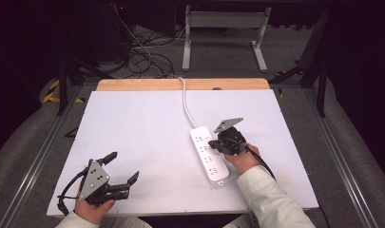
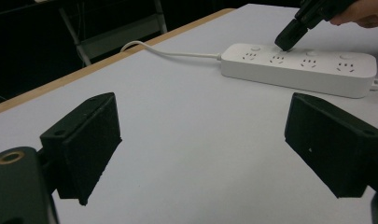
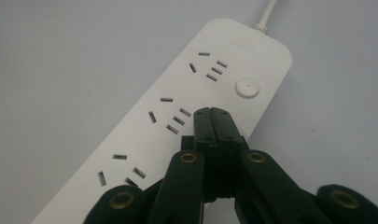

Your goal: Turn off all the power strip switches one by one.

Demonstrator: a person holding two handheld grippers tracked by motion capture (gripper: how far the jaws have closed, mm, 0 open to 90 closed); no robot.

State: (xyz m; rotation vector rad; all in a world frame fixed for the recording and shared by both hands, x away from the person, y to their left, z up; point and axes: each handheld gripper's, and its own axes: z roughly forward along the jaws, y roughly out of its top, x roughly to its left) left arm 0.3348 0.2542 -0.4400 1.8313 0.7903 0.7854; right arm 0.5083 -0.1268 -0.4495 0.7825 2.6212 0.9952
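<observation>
A white power strip [image 1: 208, 153] lies on the white bench [image 1: 142, 137], right of centre in the high view, running from upper left to lower right. Its white cord [image 1: 184, 102] leads up the frame and over the wooden far edge of the bench. The strip carries four socket groups, each with a round button beside it.

The right hand-held gripper [image 1: 220, 141] sits at the right edge of the strip in the high view, held by the person's right hand [image 1: 242, 159], whose pale sleeve [image 1: 271, 199] enters from the lower right corner. In the right gripper view its two black jaws are pressed flat together with no gap and nothing between them, and their joined tip [image 3: 211, 114] rests on the strip's top face, just below one round button [image 3: 247, 87] and right of the second socket group from the cord end. In the left gripper view the same tip [image 2: 288, 39] comes down from the upper right onto the strip [image 2: 298, 67], between two of its buttons.

The left hand-held gripper [image 1: 122, 167] is in the lower left of the high view, well apart from the strip, held by the left hand [image 1: 94, 206] near the bench's front edge. Its jaws stand wide apart and hold nothing; in the left gripper view the two black pads [image 2: 86, 140] frame bare bench surface, with the strip beyond them in the upper right.
</observation>
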